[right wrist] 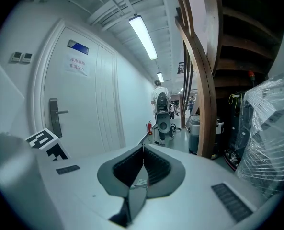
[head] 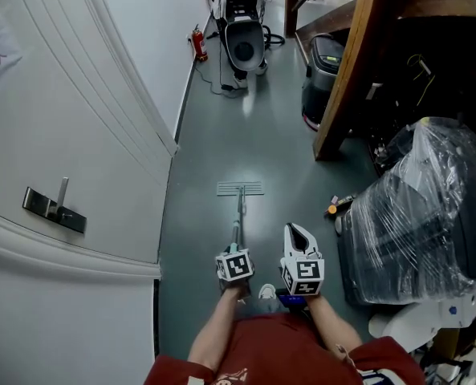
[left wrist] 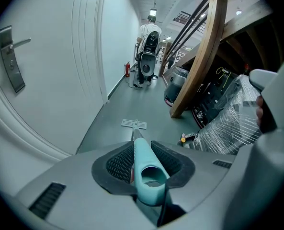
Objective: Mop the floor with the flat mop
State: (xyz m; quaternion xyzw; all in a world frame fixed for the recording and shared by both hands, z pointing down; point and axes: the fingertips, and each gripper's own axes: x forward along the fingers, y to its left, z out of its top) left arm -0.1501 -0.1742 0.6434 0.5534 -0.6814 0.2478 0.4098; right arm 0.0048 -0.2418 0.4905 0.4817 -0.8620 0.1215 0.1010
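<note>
The flat mop's pale head (head: 240, 188) lies flat on the grey-green floor (head: 213, 143), and its thin pole runs back toward me. My left gripper (head: 236, 249) is shut on the teal handle (left wrist: 145, 164) at the pole's upper end; in the left gripper view the mop head (left wrist: 133, 124) shows beyond the jaws. My right gripper (head: 299, 236) hovers just right of the left one, off the mop. In the right gripper view the right gripper (right wrist: 142, 150) has its jaws pressed together with nothing between them.
A white door with a lever handle (head: 54, 207) fills the left. A floor-scrubbing machine (head: 243, 30) and a red fire extinguisher (head: 197, 45) stand far down the corridor. On the right are a slanted wooden stair beam (head: 351, 62), a black bin (head: 322, 79) and a plastic-wrapped bulk (head: 430, 207).
</note>
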